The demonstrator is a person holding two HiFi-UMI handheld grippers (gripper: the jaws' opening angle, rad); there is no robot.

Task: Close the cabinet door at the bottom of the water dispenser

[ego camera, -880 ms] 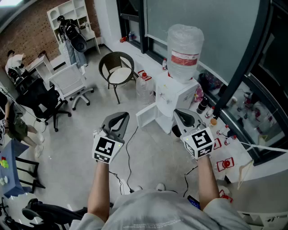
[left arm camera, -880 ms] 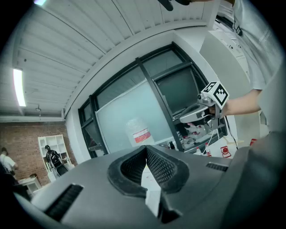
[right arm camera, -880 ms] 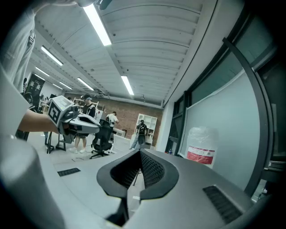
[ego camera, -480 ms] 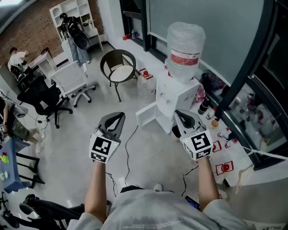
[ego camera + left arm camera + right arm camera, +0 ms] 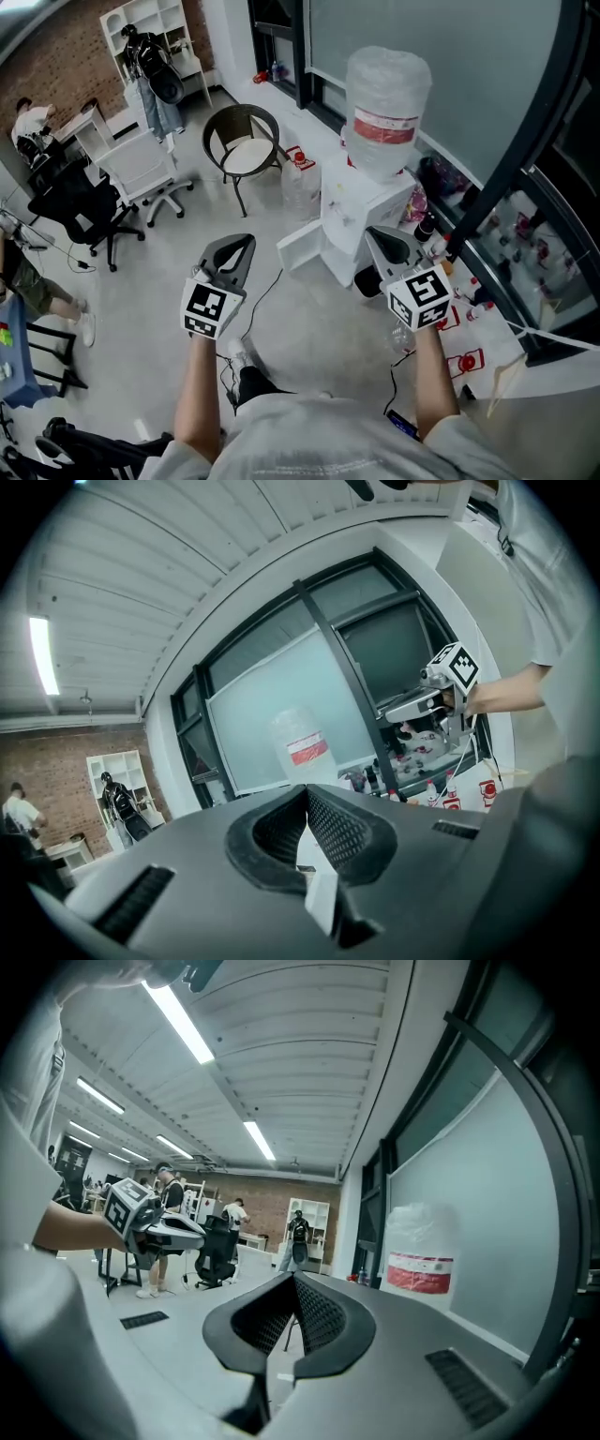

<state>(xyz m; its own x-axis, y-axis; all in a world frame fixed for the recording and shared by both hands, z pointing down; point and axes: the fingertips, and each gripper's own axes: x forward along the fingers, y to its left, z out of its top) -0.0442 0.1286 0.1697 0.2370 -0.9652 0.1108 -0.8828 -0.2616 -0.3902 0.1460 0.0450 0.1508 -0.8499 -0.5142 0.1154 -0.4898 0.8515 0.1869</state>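
**Cabinet door open, both grippers clenched and empty**

The cabinet door (image 5: 298, 253) stands swung open at the foot of the water dispenser (image 5: 354, 211). In the head view it lies ahead of you, between your 2 grippers: just left of the right gripper (image 5: 382, 236) and to the right of the left gripper (image 5: 242, 246). The dispenser body rises directly beyond the right gripper's tips, with the big water bottle (image 5: 386, 103) seated on top.

Your left gripper is clenched, its ribbed pads meeting at the tip with nothing between them. Your right gripper is clenched the same way and also holds nothing. Both point roughly level toward the dispenser.

A thin cable (image 5: 265, 300) trails across the floor between the grippers. Beyond the left gripper stands a round chair (image 5: 242, 150), and further to its left a white swivel chair (image 5: 142, 169). Small bottles (image 5: 424, 225) cluster on the floor to the right of the right gripper.
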